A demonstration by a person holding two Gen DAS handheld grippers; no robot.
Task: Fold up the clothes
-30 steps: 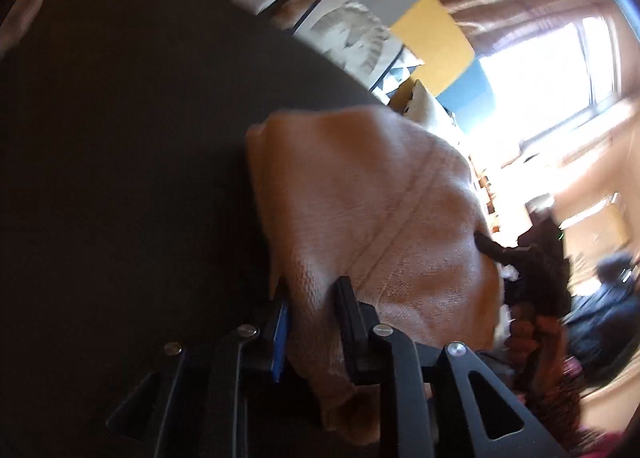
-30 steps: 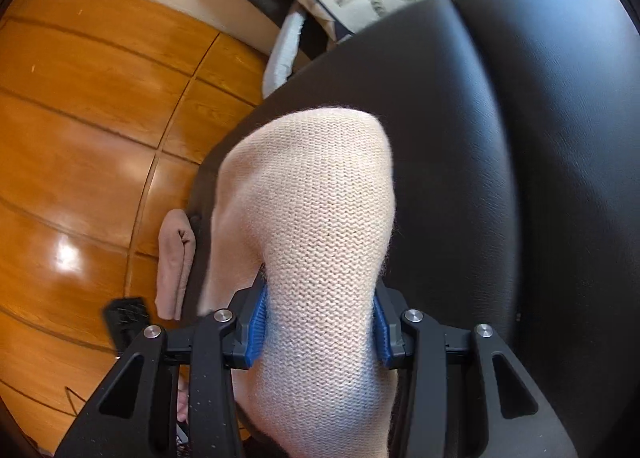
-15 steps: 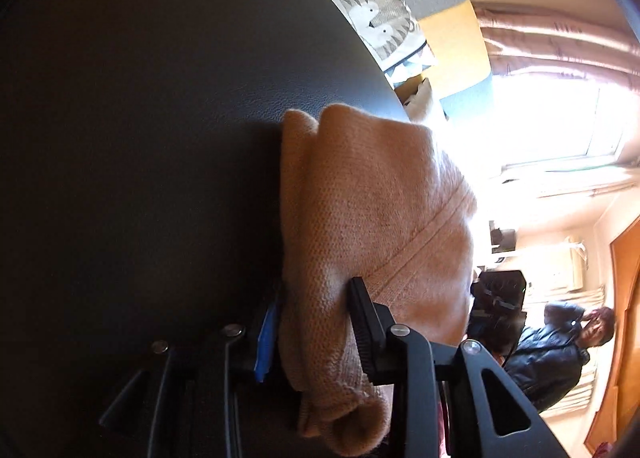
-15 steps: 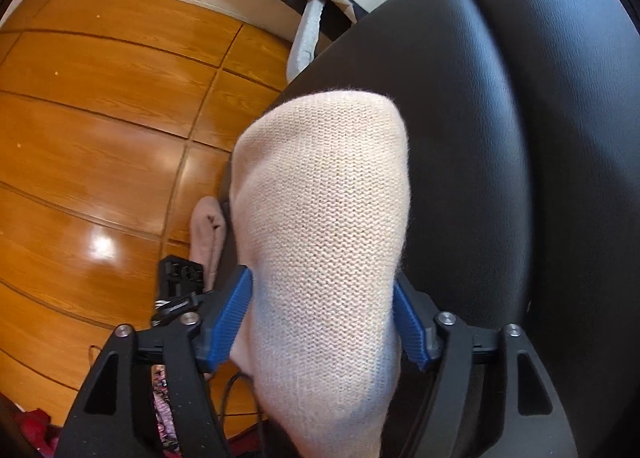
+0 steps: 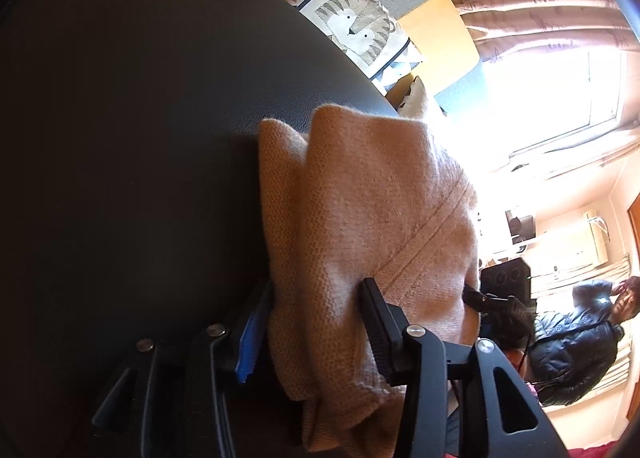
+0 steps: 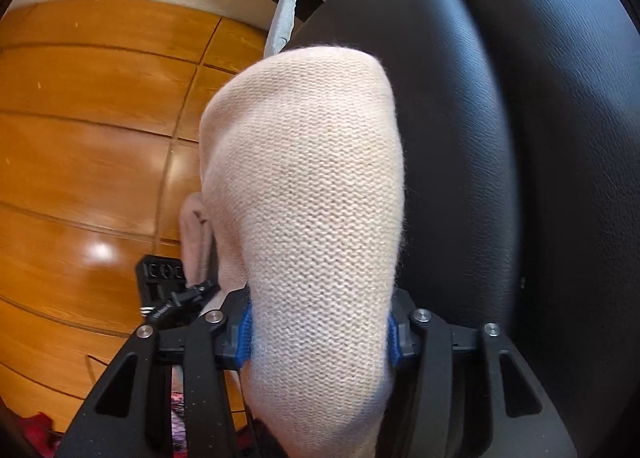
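In the left wrist view, black leather upholstery (image 5: 140, 138) fills everything from nine to twelve o'clock. At centre a folded peach knit sweater (image 5: 372, 226) lies on it, its near end passing between the fingers of the left gripper (image 5: 312, 330). Those jaws have just been opening; the blue pad at seven o'clock sits against the fabric's edge and the black finger (image 5: 380, 322) presses lightly on top, so whether they still pinch it I cannot tell. At one o'clock a lion-print cushion (image 5: 360, 30) shows, at two to three o'clock a glaring window (image 5: 560, 98) with curtains, and at four o'clock a person in a dark jacket (image 5: 576, 342).

The right wrist view alone shows the wooden floor (image 6: 100, 138) from eight to eleven o'clock, and a second pinkish garment (image 6: 196, 234) hanging at nine. At centre the same sweater (image 6: 316, 218) looks pale cream, draped on the leather (image 6: 520, 138). The right gripper (image 6: 320, 334) has just been closing; both blue pads (image 6: 244, 334) touch the knit's sides, gripping a thick fold.
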